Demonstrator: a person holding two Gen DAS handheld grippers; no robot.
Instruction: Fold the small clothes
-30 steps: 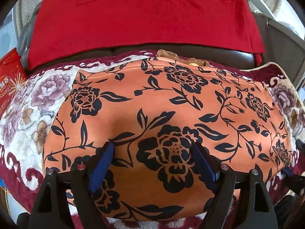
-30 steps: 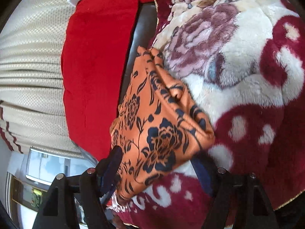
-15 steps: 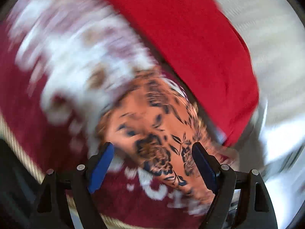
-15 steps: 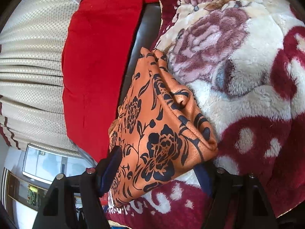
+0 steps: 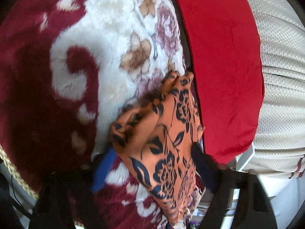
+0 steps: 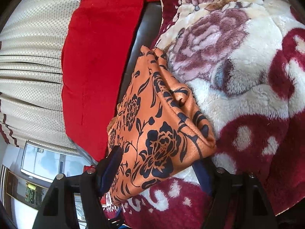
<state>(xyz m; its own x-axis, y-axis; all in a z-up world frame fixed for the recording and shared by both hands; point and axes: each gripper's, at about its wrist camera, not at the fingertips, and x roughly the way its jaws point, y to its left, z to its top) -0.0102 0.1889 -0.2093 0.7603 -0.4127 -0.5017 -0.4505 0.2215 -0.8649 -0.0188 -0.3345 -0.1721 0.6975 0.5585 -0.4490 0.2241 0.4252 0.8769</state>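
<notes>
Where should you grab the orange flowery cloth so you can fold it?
Grab the orange floral cloth by its two end edges, one gripper from each end. It lies long and bunched on the fluffy blanket, so both ends stick out, easy to pinch and lift.

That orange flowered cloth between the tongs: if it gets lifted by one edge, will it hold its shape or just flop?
Probably flop: the orange cloth already bunches into soft folds at its far end. It looks thin and light, so it should lift easily. Its smooth sheen hints it could slide on the fluffy blanket.
</notes>
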